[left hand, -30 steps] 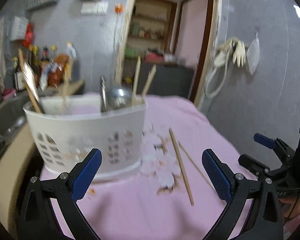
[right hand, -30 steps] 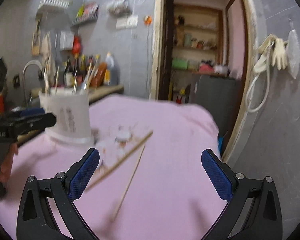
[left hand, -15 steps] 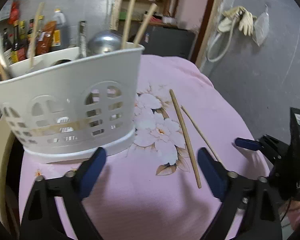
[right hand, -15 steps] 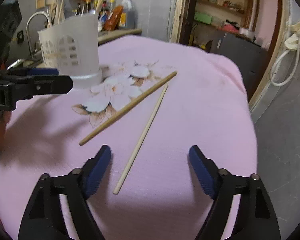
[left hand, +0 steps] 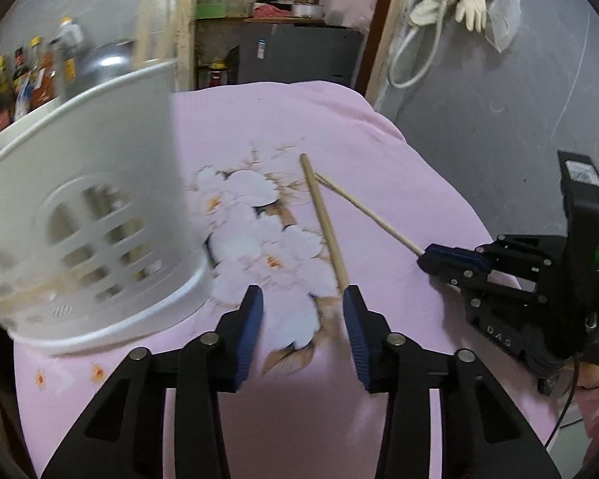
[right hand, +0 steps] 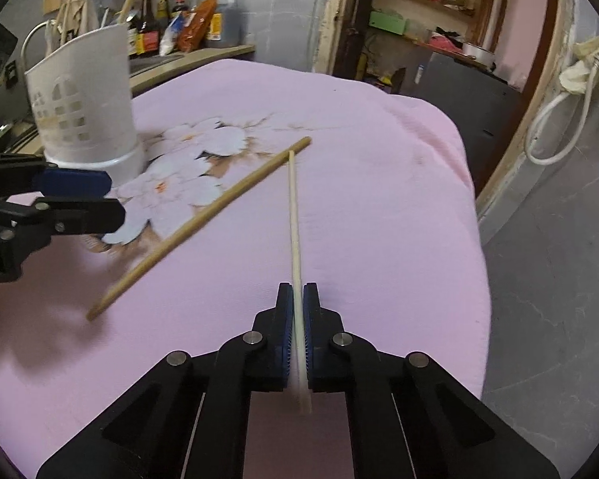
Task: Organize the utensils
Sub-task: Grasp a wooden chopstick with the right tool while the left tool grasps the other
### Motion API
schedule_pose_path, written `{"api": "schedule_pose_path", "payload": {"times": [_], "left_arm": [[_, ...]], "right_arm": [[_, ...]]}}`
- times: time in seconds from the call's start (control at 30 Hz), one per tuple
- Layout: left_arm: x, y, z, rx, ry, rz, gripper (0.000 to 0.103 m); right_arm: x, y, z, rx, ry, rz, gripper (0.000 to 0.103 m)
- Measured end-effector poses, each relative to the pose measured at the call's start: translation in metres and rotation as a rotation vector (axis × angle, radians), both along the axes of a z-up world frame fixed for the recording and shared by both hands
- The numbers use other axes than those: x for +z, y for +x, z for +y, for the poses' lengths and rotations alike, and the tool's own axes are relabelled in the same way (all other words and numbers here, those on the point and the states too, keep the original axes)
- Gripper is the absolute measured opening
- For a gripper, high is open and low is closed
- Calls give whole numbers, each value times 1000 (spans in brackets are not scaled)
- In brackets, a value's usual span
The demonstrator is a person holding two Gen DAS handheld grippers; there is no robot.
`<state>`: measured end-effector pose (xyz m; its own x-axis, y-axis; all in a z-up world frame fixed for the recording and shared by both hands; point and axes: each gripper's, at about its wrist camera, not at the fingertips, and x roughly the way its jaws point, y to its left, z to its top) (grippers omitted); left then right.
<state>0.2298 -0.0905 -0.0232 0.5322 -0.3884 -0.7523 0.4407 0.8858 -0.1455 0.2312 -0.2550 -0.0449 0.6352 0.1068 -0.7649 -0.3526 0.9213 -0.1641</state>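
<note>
1. At the far left of your table stands the white utensil basket (left hand: 88, 215), upright on the pink floral cloth (left hand: 259, 127). Its slotted wall is blurred in the left wrist view. A metal ladle (left hand: 108, 60) and wooden sticks rise above its rim.

2. Behind the basket, along the counter, you have a row of sauce bottles (right hand: 179, 20).

3. Your left gripper (left hand: 299, 311) is low over the flower print, just right of the basket's foot. Its jaws are closing and only partly apart. The near end of the thicker chopstick (left hand: 325, 223) meets the tip of its right-hand finger, but the pads do not clamp it; the gap between them shows only cloth.

4. That thicker chopstick lies flat on the cloth, running away from you across the print.

5. The thinner chopstick (right hand: 294, 223) comes next. Its far tip lies just beside the far end of the thicker one, so the two fan out toward you.

6. Your right gripper (right hand: 298, 319) has its jaws pressed together on the near end of the thinner chopstick, which passes straight between the blue pads (right hand: 285, 331).

7. On the wall at the far right hang pale gloves (left hand: 455, 0) and a white cable.
</note>
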Motion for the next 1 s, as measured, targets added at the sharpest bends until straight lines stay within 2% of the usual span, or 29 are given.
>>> {"api": "schedule_pose_path", "payload": {"times": [0.17,0.27,0.37,0.7,1.0], "left_arm": [[-8,19,-20,-25,55,9,28],[-17,39,-28,-21,50,47,21],[-18,52,-31,-11,30,58,19],[-23,65,-41,-31,50,81,11],[-26,73,-40,-30,12,108,9]], "right_arm": [[4,-5,-8,-15,-58,-35,0],[6,-5,-16,-34,-77,-32,0],[9,-3,-28,-66,-76,-21,0],[14,26,-44,-98,30,75,4],[11,73,-39,-81,88,159,7]]}}
